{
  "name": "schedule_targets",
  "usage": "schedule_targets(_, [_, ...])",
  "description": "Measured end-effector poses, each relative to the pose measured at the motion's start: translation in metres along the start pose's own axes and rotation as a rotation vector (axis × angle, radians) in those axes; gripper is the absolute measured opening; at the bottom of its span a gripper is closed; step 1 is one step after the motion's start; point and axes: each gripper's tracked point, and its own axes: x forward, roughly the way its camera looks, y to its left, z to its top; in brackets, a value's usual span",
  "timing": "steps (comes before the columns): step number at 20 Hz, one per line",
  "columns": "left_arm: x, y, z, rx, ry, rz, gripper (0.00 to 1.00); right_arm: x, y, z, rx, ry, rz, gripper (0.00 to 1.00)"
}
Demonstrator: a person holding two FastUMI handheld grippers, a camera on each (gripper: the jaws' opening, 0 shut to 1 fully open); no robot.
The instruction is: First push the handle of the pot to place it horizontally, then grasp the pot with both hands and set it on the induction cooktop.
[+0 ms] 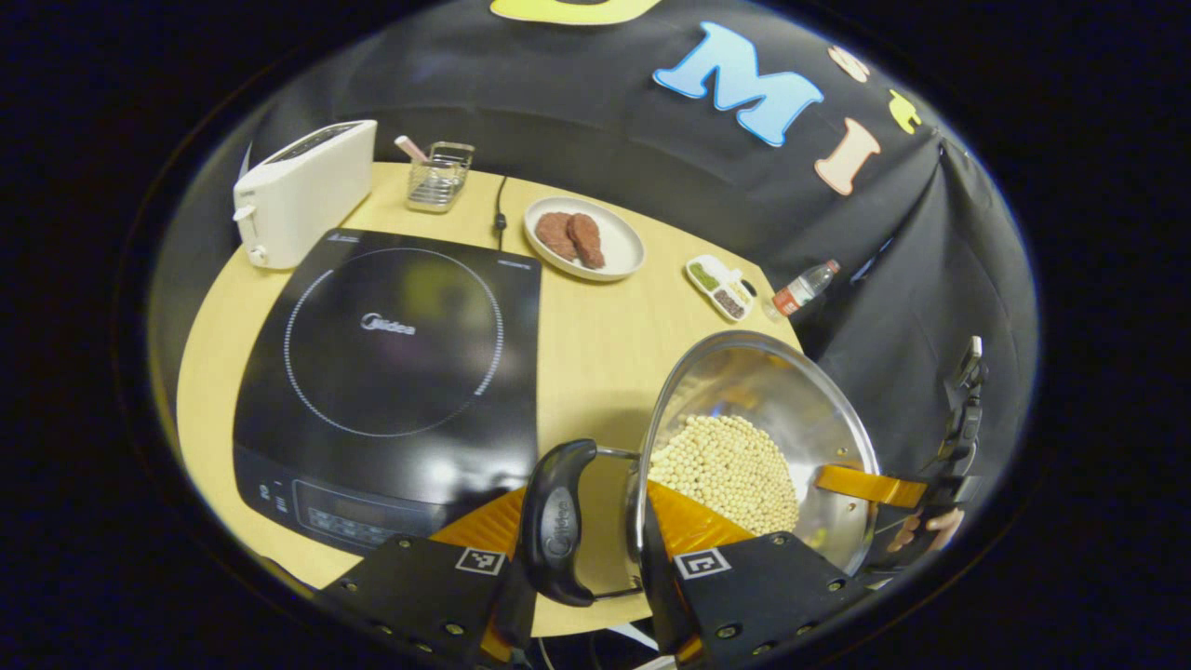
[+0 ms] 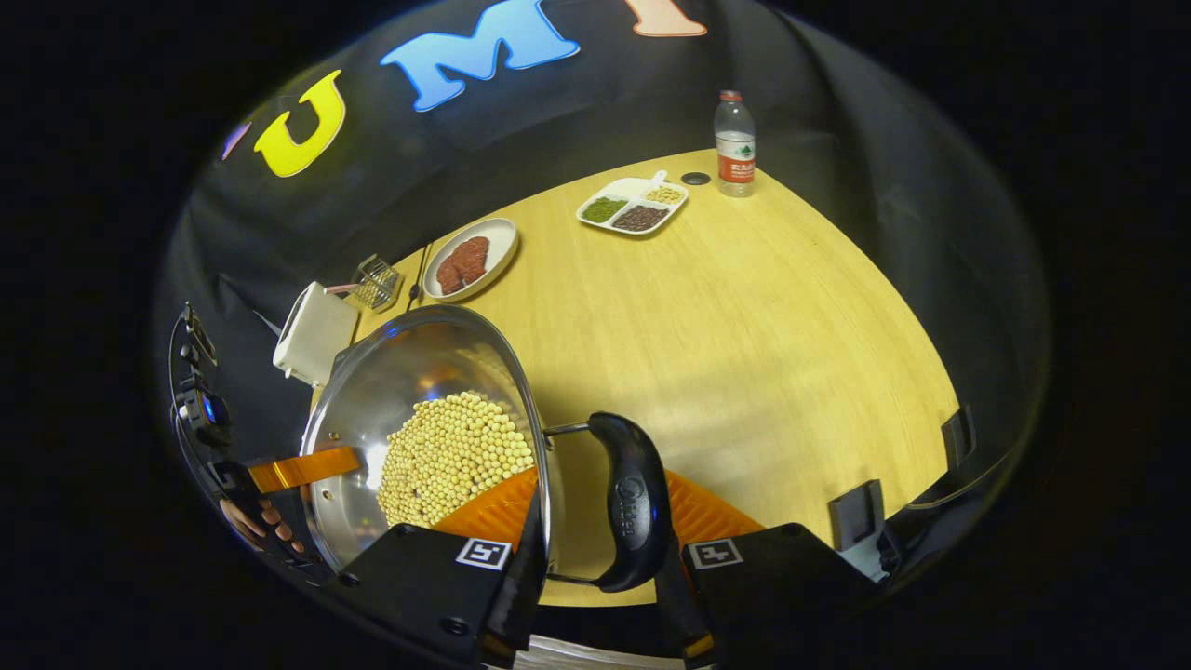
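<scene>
Two grippers are carrying one steel pot between them, over the edge of a round wooden table [image 1: 595, 344]. Largest on that table, the black induction cooktop [image 1: 391, 372] is lying flat to the left in the left gripper view, with a white toaster [image 1: 302, 191] standing just behind it.

The pot [image 1: 758, 400], holding a heap of pale beans [image 1: 730, 465], is sitting beside the cooktop's right edge, not on it; whether it is touching the table I cannot tell.

In the left gripper view the left gripper [image 1: 582, 535] is straddling the pot's near black handle [image 1: 556, 521], its jaws narrowed around the grip with a finger at each side. In the right gripper view the right gripper [image 2: 595, 549] is doing the same on the opposite handle [image 2: 633, 502], the grip lying between its two fingers.

Farther back, a white plate [image 1: 625, 249] is bearing two pieces of meat, a divided dish [image 1: 721, 287] is holding grains, and a water bottle [image 1: 802, 288] is standing near it.
</scene>
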Motion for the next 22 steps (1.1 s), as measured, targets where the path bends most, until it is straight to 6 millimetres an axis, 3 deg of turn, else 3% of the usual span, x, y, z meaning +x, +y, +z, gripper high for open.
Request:
schedule_targets(3, [-0.013, 0.037, 0.013, -0.012, -0.017, 0.017, 0.55, 0.008, 0.036, -0.002, -0.008, -0.002, 0.023, 0.55])
schedule_targets(4, [-0.017, 0.049, 0.017, -0.014, -0.023, 0.023, 0.51, 0.012, 0.048, -0.003, -0.010, -0.001, 0.031, 0.55])
schedule_targets(6, [-0.025, 0.073, 0.025, -0.019, -0.035, 0.039, 0.51, 0.021, 0.072, -0.004, -0.016, 0.004, 0.050, 0.51])
schedule_targets(9, [-0.035, 0.107, 0.039, -0.027, -0.049, 0.064, 0.51, 0.034, 0.108, -0.003, -0.018, 0.011, 0.075, 0.54])
schedule_targets(10, [-0.037, 0.118, 0.047, -0.028, -0.057, 0.073, 0.55, 0.039, 0.120, -0.003, -0.023, 0.016, 0.083, 0.55])
schedule_targets(13, [-0.047, 0.153, 0.063, -0.038, -0.078, 0.103, 0.51, 0.056, 0.153, 0.000, -0.029, 0.031, 0.109, 0.54])
schedule_targets(16, [-0.044, 0.182, 0.078, -0.058, -0.099, 0.127, 0.47, 0.074, 0.179, 0.008, -0.025, 0.040, 0.129, 0.54])
schedule_targets(21, [-0.028, 0.219, 0.100, -0.086, -0.119, 0.143, 0.55, 0.109, 0.210, 0.030, -0.023, 0.020, 0.144, 0.51])
schedule_targets(22, [-0.025, 0.226, 0.105, -0.087, -0.123, 0.148, 0.51, 0.116, 0.215, 0.034, -0.023, 0.017, 0.149, 0.51])
